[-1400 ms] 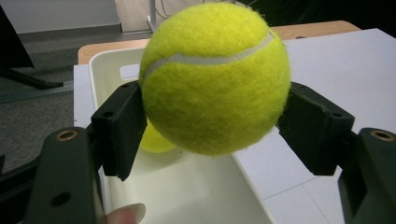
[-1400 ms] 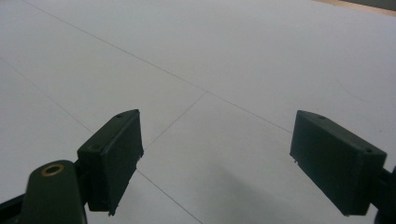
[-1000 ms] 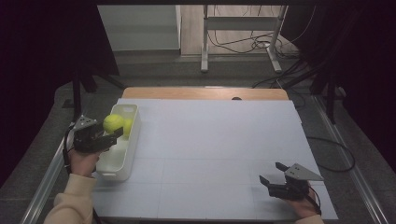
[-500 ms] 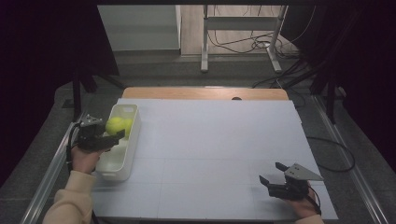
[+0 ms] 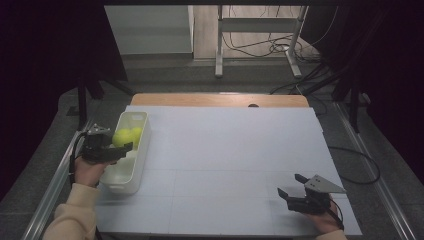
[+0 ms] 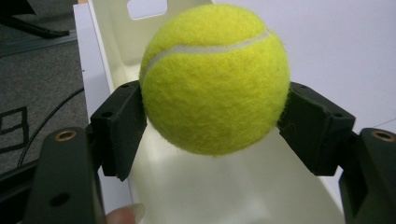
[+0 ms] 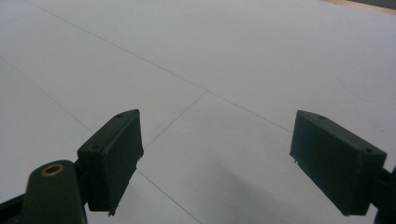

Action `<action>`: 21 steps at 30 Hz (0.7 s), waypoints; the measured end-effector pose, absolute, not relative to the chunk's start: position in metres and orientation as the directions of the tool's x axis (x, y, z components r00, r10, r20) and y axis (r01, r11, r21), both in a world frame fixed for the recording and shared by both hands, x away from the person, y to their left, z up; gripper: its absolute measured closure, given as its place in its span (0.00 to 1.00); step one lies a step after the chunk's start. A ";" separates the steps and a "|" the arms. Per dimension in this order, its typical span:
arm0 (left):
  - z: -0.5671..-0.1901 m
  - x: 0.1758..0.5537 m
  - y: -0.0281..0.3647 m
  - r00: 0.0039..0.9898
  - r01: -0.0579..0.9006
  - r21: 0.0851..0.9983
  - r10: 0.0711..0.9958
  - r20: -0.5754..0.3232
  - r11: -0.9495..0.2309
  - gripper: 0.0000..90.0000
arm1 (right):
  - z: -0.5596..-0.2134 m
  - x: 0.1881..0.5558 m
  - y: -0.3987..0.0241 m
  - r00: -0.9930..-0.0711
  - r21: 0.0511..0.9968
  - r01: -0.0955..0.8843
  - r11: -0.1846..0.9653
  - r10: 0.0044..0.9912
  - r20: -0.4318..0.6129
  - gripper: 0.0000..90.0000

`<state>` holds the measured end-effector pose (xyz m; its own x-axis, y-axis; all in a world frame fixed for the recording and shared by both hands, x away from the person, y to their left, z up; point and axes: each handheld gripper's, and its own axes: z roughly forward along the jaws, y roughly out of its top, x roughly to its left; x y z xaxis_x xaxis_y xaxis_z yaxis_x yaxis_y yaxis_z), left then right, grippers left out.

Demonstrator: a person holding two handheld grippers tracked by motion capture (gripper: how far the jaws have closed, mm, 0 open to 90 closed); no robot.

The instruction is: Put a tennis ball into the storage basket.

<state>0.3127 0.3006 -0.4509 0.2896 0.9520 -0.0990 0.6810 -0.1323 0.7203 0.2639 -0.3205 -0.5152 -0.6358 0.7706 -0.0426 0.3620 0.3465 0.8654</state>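
A yellow tennis ball (image 6: 215,79) sits between the black pads of my left gripper (image 6: 215,121), which is shut on it. The ball hangs just above the inside of a long white bin (image 6: 243,186). In the high view the left gripper (image 5: 122,144) reaches over the bin (image 5: 131,172) from its left side, holding the ball (image 5: 121,137). A second yellow shape (image 5: 136,132) shows right beside it in the bin, likely another ball. My right gripper (image 5: 290,184) rests near the table's front right, open, with nothing between its jaws (image 7: 215,158).
A white sheet (image 5: 225,160) covers the table, with a wooden edge (image 5: 215,100) at the back. A metal rail (image 5: 55,180) runs along the left side. Table legs and cables (image 5: 260,45) lie on the floor beyond.
My left gripper has sunk slightly with the ball, closer to the bin. The right gripper has stayed where it was.
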 end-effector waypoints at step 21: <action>-0.442 0.305 0.294 0.325 0.611 0.783 0.939 -0.112 -0.118 0.13 | -0.515 0.264 -0.321 -0.635 0.866 0.359 0.347 0.771 -0.045 0.19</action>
<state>0.3051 0.2937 -0.4422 0.3246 0.9392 -0.1119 0.6113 -0.1180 0.7826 0.2636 -0.3207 -0.5150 -0.6348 0.7714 -0.0453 0.3594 0.3467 0.8664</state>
